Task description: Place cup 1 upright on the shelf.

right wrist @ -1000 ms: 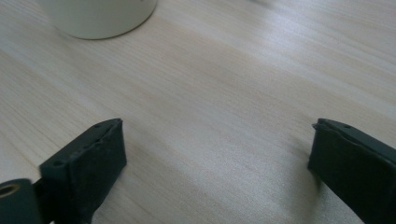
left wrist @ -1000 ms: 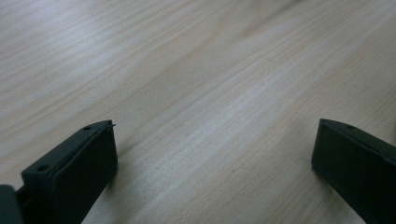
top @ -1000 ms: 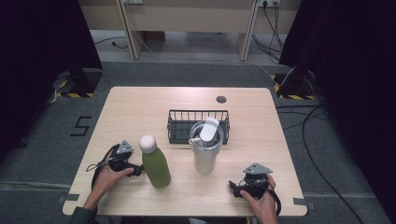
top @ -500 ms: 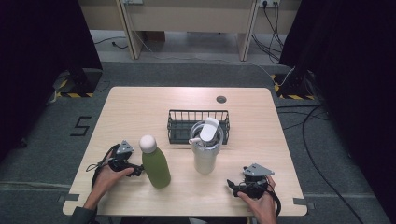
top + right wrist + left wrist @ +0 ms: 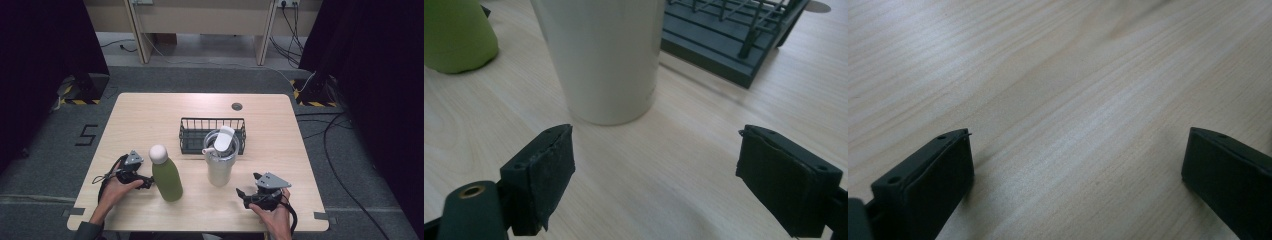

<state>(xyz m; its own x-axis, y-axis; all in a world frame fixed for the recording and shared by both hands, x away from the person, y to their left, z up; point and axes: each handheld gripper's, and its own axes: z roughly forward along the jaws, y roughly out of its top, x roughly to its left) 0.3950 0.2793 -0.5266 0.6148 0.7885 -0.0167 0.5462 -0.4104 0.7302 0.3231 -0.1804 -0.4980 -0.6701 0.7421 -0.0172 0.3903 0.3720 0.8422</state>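
While both of my hands rest near the near edge of the pale wooden table (image 5: 150, 115), I hold a black two-jaw gripper in each. My left gripper (image 5: 146, 183) lies low at the near left, its tips pointing right toward the green bottle with the rounded white cap (image 5: 166, 173), which stands upright just beside them; from above I cannot tell whether the tips touch it. In the left gripper view the left gripper (image 5: 1075, 165) has its jaws set wide apart, with bare wood grain between them and nothing held.

My right gripper (image 5: 243, 194) sits at the near right, with the grey three-cornered plate on top and its cable trailing back toward my hand (image 5: 272, 212). In the right gripper view the right gripper (image 5: 654, 160) also has its jaws spread wide and empty. Just beyond them stands the tall cream-white tumbler (image 5: 599, 55), upright on the table and apart from both pads. From above, the tumbler (image 5: 220, 160) carries a clear lid with a white flip tab and stands between the two grippers, to the right of the green bottle.

Behind the tumbler, toward the far side, sits the dark wire basket (image 5: 195, 131), close to it. The basket (image 5: 729, 35) shows its dark solid base and thin bars. A small dark round grommet (image 5: 237, 106) lies near the table's far edge.
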